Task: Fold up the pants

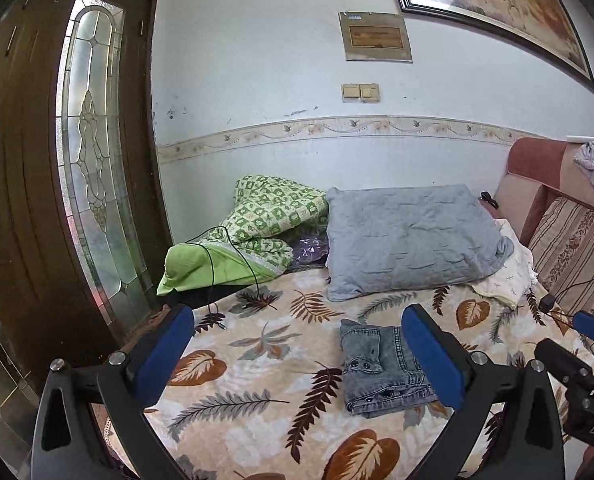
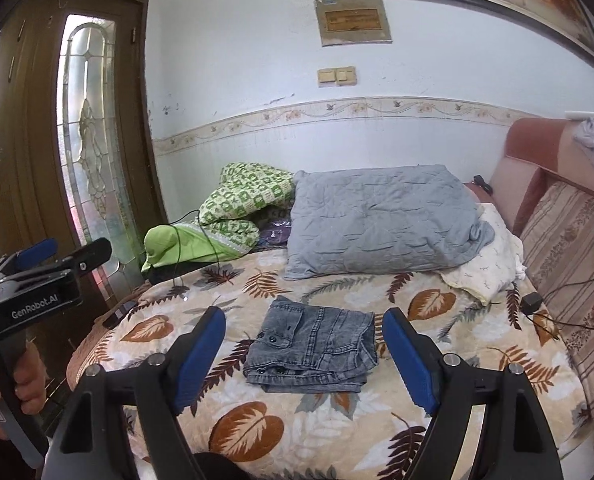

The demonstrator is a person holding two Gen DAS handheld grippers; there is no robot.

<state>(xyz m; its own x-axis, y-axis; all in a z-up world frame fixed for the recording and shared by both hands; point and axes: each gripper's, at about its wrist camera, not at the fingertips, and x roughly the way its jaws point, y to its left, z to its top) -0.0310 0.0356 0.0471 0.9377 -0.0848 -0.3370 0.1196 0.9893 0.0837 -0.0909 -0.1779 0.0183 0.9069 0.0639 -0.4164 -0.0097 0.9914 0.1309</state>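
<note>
Right wrist alone shows the hand (image 2: 25, 376); both claws gape empty above folded pants (image 2: 313, 350).

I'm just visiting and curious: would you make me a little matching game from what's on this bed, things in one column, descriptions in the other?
Things:
1. folded grey denim pants
2. grey quilted pillow
3. green patterned quilt
4. leaf-print blanket

Descriptions:
A. bundled by the door
B. spread over the bed
C. lying in a neat stack
D. propped at the wall

Pairs: 1-C, 2-D, 3-A, 4-B
</note>
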